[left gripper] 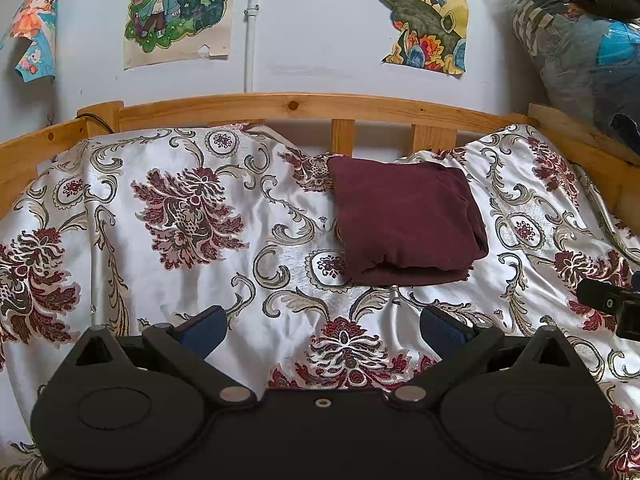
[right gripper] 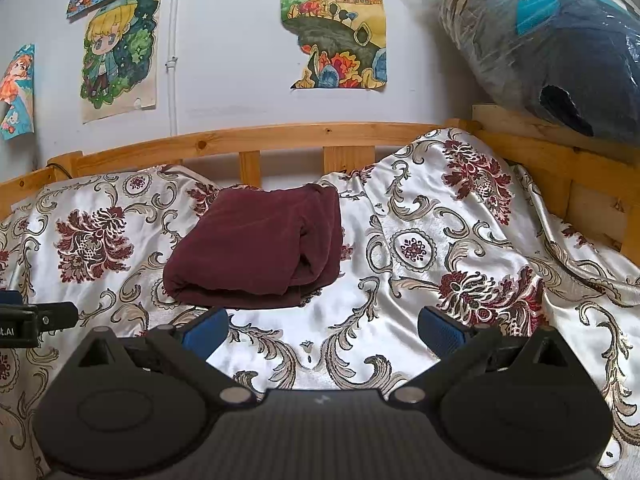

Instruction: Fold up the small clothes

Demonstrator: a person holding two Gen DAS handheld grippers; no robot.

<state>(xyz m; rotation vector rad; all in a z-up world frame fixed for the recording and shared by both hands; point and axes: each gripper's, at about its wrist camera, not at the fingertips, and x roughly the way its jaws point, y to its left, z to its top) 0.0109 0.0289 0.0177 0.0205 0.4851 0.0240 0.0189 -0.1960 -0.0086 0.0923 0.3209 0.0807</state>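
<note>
On my left tongs, at the right-wrist view's left edge, I read only "t.AI".

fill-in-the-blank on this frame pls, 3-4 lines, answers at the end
1. The dark maroon fabric garment lies ____ into a compact bundle on the floral satin bedspread.
2. The left gripper has its jaws ____, holding nothing.
3. The right gripper grips ____.
4. Behind the bedspread runs a rail made of ____.

Answers: folded; open; nothing; wood
</note>
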